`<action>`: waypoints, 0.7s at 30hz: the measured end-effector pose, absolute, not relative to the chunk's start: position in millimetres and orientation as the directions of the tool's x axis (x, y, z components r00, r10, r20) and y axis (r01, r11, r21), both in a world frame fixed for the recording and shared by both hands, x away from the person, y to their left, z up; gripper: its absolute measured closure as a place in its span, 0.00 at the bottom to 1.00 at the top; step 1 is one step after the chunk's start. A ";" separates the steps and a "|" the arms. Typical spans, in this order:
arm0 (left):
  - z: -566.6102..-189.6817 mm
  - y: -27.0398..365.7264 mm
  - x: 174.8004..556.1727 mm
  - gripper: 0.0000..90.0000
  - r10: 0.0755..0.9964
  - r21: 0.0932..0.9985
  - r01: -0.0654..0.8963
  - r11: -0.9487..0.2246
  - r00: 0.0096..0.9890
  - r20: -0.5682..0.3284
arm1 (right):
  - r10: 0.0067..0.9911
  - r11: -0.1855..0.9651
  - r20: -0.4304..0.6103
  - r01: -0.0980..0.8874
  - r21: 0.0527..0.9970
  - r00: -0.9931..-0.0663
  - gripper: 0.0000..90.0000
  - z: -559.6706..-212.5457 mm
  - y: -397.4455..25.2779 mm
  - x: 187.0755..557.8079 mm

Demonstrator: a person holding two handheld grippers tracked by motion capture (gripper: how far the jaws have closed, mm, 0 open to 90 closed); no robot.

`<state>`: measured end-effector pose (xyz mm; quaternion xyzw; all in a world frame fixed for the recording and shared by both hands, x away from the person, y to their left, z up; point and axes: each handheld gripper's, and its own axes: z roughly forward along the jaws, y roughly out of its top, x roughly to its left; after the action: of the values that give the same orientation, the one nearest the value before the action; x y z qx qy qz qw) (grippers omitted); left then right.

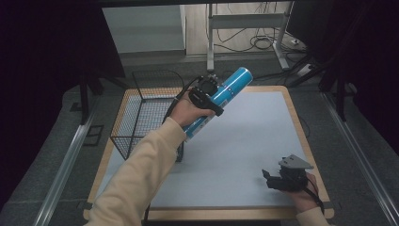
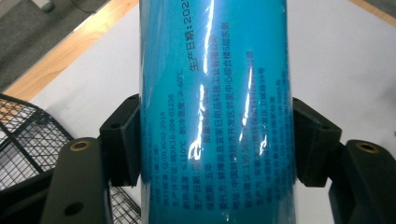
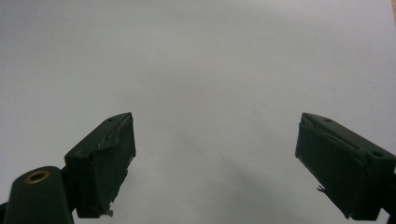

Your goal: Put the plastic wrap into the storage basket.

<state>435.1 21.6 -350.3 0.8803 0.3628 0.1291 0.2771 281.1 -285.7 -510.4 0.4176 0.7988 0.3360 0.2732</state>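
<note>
Blue can, tilted, clamped mid-body in left gripper, raised just right of wire basket. Right gripper jaws wide, empty, well right of basket near mat's front edge; bare mat between.

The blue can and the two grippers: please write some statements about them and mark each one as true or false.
1. The left gripper clamps the blue can between its jaws. True.
2. The blue can lies flat on the table. False: it is held tilted in the air above the table.
3. The right gripper holds a second can. False: its jaws stand apart with nothing between them.
4. A wire basket stands at the left side of the table. True.
5. The blue can is inside the wire basket. False: the can is outside it, beside its right edge in the high view.
</note>
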 end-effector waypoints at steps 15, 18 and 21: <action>-336.8 38.0 446.9 0.35 0.736 0.606 0.572 -0.553 0.676 0.033 | 0.855 0.422 -0.158 0.485 0.766 -0.494 0.14 -510.6 -286.8 281.4; -333.1 43.2 449.6 0.35 0.747 0.615 0.571 -0.544 0.664 0.044 | 0.856 0.421 -0.159 0.484 0.767 -0.492 0.14 -510.2 -287.0 281.1; -330.9 49.5 451.7 0.35 0.756 0.620 0.574 -0.535 0.652 0.048 | 0.856 0.420 -0.158 0.485 0.767 -0.492 0.14 -510.2 -287.1 281.2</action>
<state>451.7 49.5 -330.9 0.8617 0.3860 0.1574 0.2893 281.2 -287.1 -510.2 0.4214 0.7959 0.3352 0.2768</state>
